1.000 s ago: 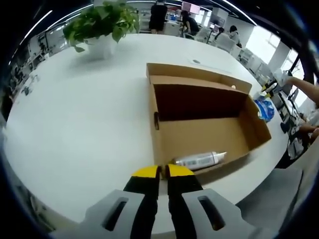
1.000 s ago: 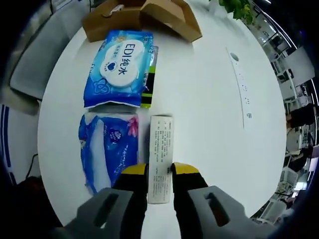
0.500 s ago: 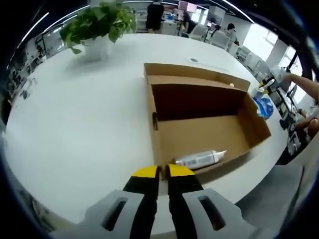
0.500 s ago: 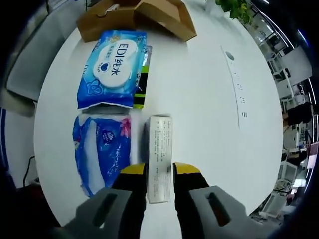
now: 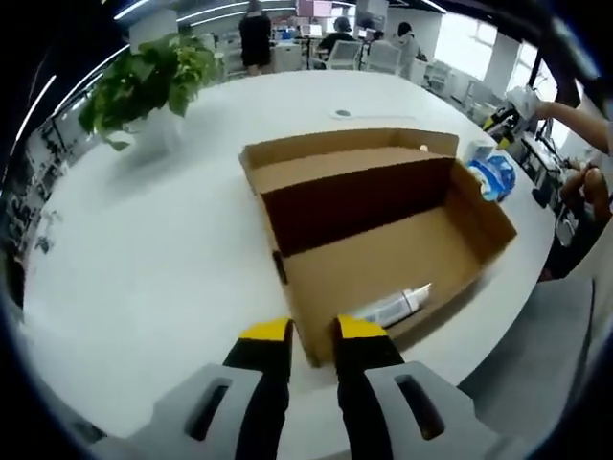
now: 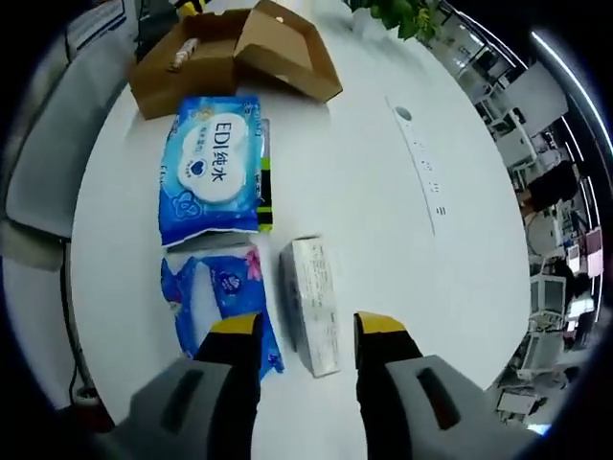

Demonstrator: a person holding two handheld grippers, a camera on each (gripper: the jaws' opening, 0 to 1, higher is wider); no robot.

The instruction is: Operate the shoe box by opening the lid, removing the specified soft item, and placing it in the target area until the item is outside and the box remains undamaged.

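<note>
Right yellow-tipped gripper [image 6: 306, 328] released, jaws apart above the long white carton [image 6: 313, 302] near the round white table's [image 6: 383, 192] edge; left gripper [image 5: 312, 332] slightly parted before the open brown cardboard shoe box [image 5: 383, 230].

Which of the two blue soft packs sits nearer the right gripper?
The darker blue pack with the pink flower print, lying just left of the right gripper. The lighter wet-wipe pack with the white oval label lies beyond it, toward the shoe box.
</note>
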